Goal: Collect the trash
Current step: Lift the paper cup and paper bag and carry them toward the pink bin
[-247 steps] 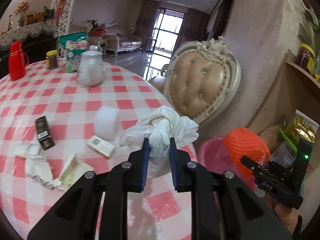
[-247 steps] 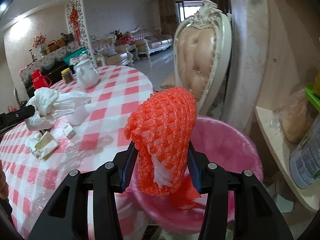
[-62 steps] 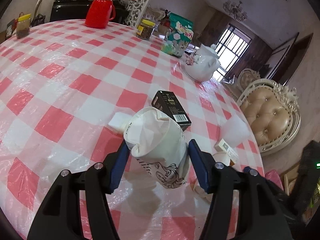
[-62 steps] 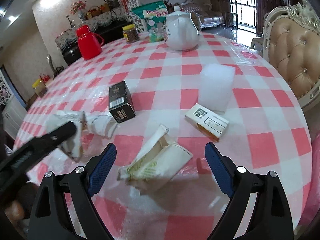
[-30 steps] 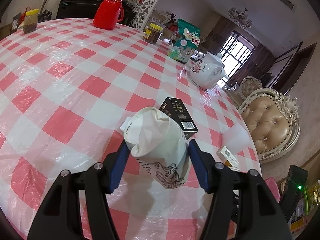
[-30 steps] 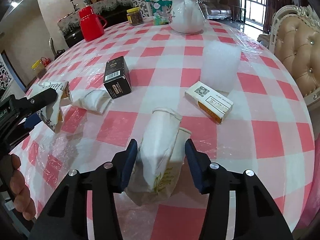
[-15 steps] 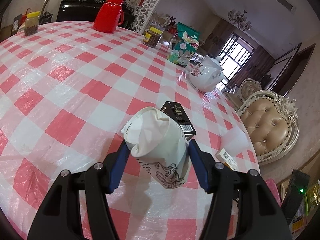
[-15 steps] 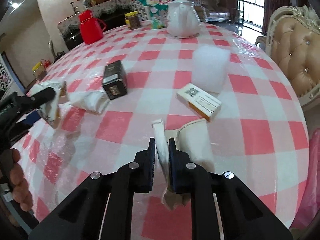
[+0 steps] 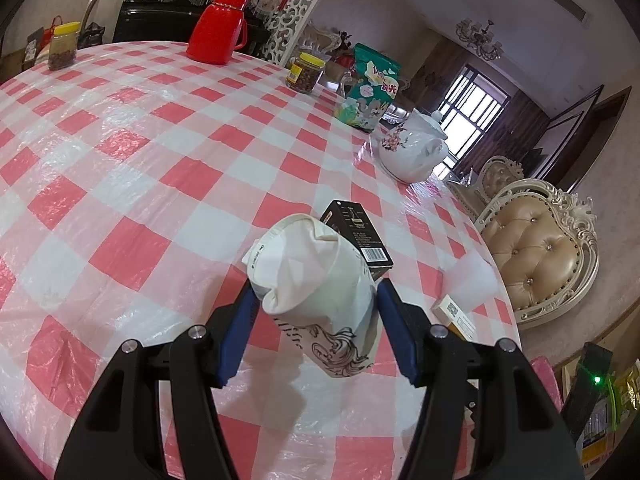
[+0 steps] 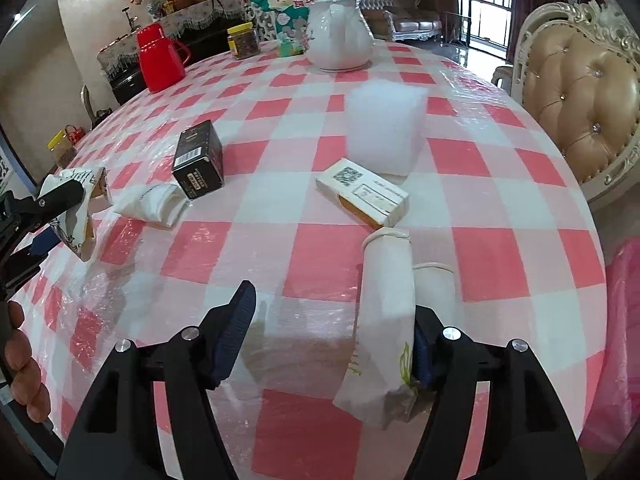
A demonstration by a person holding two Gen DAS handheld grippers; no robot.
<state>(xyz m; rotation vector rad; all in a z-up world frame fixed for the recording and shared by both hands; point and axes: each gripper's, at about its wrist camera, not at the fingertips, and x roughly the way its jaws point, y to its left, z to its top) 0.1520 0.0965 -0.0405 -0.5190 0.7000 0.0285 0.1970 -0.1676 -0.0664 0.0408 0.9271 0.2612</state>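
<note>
Standing beyond both tongs, two lidded jars are seen holding brown contents; a crumpled paper cup is clenched by the left gripper; the right gripper is spread, a flattened paper bag lying against its right finger.

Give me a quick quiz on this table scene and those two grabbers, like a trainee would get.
1. True or false: the left gripper is clamped on a crumpled paper bag.
2. Where is the black box?
A. lying on the table
B. inside a bin
C. on a chair seat
3. Fill in the blank: the jaws of the right gripper stand ___ (open or shut).

Key: 1 true; 2 A; 3 open.
</note>
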